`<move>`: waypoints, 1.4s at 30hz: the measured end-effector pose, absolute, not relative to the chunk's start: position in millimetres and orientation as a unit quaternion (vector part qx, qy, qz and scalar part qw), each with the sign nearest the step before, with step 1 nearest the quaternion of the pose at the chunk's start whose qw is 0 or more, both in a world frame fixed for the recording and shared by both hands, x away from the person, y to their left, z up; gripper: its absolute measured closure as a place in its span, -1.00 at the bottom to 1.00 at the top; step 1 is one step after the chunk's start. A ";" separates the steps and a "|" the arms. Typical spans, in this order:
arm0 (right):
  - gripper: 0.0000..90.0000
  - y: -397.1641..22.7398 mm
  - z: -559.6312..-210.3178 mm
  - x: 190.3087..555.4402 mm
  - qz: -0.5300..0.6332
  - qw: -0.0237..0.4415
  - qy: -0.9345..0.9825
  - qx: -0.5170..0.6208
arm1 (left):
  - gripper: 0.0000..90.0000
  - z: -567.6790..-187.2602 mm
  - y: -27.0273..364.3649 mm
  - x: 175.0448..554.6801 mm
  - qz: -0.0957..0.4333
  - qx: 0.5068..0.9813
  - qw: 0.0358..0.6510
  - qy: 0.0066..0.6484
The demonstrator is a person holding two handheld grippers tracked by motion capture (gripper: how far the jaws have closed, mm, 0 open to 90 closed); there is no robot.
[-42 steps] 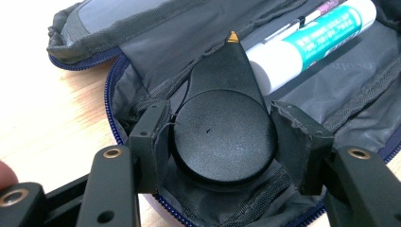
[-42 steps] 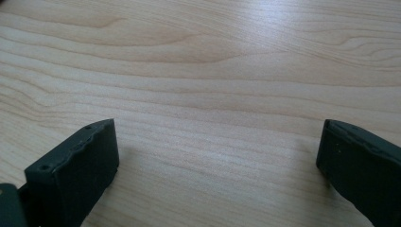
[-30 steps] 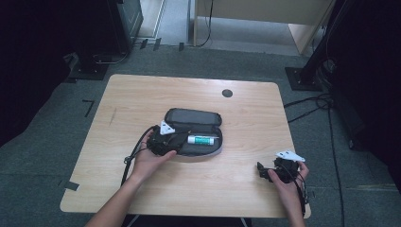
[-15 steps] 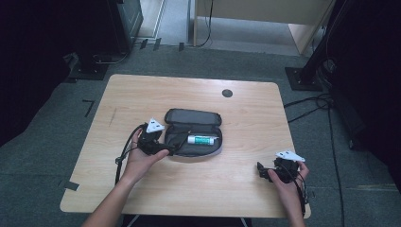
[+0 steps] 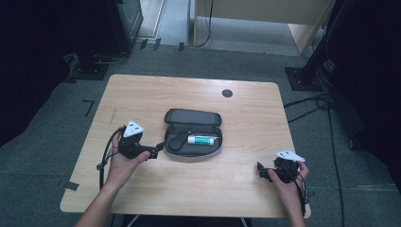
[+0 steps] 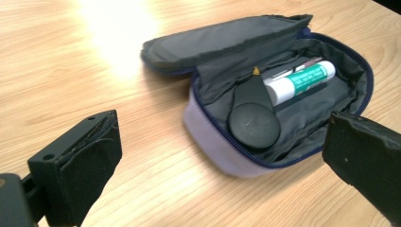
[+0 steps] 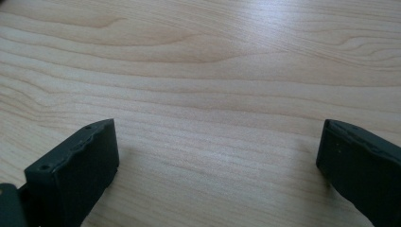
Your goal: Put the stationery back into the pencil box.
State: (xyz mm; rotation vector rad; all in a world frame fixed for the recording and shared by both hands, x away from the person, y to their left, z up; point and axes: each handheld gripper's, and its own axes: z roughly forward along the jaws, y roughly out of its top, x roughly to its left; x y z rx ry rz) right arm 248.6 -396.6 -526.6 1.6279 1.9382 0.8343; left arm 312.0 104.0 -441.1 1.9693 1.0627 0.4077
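Observation:
An open dark zip pouch [image 5: 194, 135] lies in the middle of the wooden table [image 5: 142, 94], lid folded back. Inside it are a black teardrop-shaped disc [image 6: 253, 120] and a white tube with a green label [image 6: 302, 80]. My left gripper [image 5: 155, 151] hovers just left of the pouch, pointing at it. In the left gripper view its jaws [image 6: 222, 137] have just been opening and stand wide apart with nothing between them. My right gripper [image 5: 261, 171] rests near the table's front right corner, open over bare wood [image 7: 220, 137].
A small dark round grommet [image 5: 227, 93] sits near the table's far edge. Cables [image 5: 312, 106] trail over the floor to the right, beside a dark stand base [image 5: 302, 78]. A black cable hangs from the left gripper [image 5: 105, 158].
The left gripper has pulled back leftward and slightly up from the pouch's left end, its jaws opened, and the black disc now lies uncovered in the pouch. The right gripper kept still.

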 end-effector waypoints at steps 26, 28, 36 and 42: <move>-1.00 -396.6 -526.6 248.5 0.304 0.236 0.707 0.593 | -1.00 -465.5 184.5 290.2 0.196 0.756 0.384 0.493; -1.00 -396.6 -526.6 248.5 0.304 0.236 0.707 0.593 | -1.00 -469.8 190.1 288.6 0.198 0.755 0.378 0.498; -1.00 -396.6 -526.6 248.5 0.304 0.236 0.707 0.593 | -1.00 -487.1 210.1 282.5 0.196 0.749 0.360 0.521; -1.00 -396.4 -526.6 248.5 0.304 0.236 0.706 0.595 | -1.00 -500.9 220.6 277.3 0.193 0.748 0.345 0.533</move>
